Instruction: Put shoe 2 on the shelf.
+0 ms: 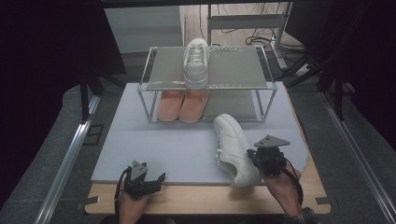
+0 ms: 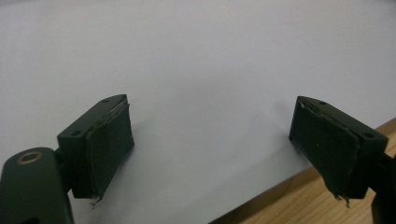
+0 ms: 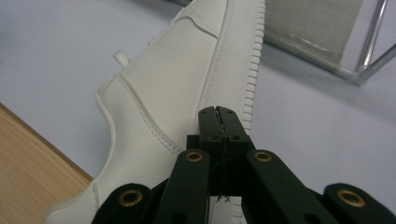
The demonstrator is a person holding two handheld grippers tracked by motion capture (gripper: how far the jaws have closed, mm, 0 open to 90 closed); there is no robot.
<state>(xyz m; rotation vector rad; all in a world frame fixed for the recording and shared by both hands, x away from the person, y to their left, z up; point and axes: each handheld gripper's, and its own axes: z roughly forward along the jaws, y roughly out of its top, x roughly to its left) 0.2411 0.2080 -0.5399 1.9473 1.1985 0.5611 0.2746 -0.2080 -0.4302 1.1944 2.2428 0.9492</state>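
Note:
A white sneaker [image 1: 232, 142] lies on the pale mat [image 1: 163, 144], toe toward the rack and heel near the front edge. My right gripper [image 1: 251, 154] is shut and rests against the heel end of its right side. In the right gripper view the jaws [image 3: 217, 116] are pressed together over the sneaker's [image 3: 163, 93] sole edge, with nothing visible between them. A matching white sneaker [image 1: 196, 63] stands on the top shelf of the metal rack [image 1: 233, 65]. My left gripper [image 1: 152, 179] hovers open at the mat's front edge, nothing between its pads [image 2: 109, 140].
A pair of pink slippers [image 1: 183, 105] sits on the rack's lower shelf at the left. The mat lies on a wooden board [image 1: 187, 198] whose strip shows along the front. Metal rails run down both sides of the table. The rack's corner post [image 3: 364, 70] stands close beyond the sneaker.

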